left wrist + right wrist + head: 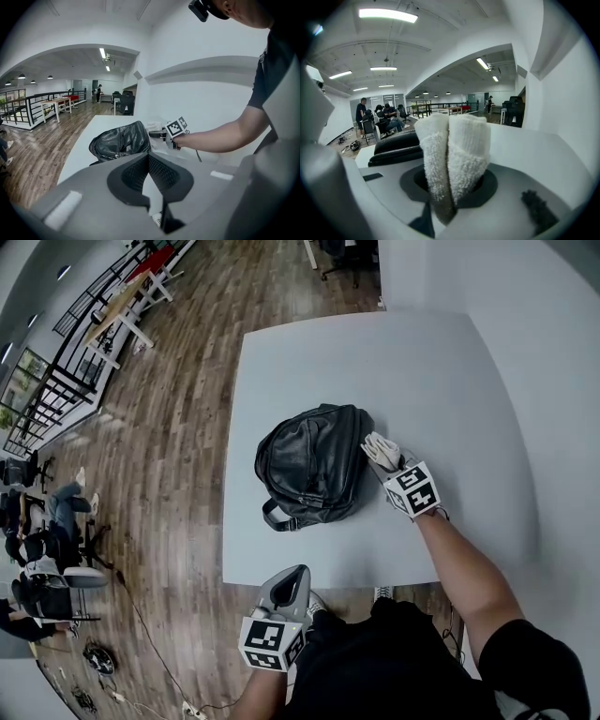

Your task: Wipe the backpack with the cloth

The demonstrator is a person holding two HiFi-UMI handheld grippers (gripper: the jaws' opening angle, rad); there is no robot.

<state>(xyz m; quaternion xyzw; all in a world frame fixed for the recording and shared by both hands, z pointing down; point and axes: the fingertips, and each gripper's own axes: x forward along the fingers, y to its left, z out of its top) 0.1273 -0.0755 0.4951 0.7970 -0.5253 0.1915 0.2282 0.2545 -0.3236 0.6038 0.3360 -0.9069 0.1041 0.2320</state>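
Closest in, at the near edge of the white table [422,371]: the left gripper [294,576], pointing toward the far side, jaws drawn together with nothing between them, well apart from the bag. Farther out, about mid-table: a black leather backpack [314,465], lying flat, a strap loop at its near-left corner. At the backpack's right side: the right gripper [394,465], reaching in from the near right, jaws clamped tight on a folded white cloth [379,448], terry folds standing out past the tips. Cloth hard up beside the bag's right edge; actual contact impossible to tell. Far off to the left, on the wooden floor [178,427]: seated people [61,507].
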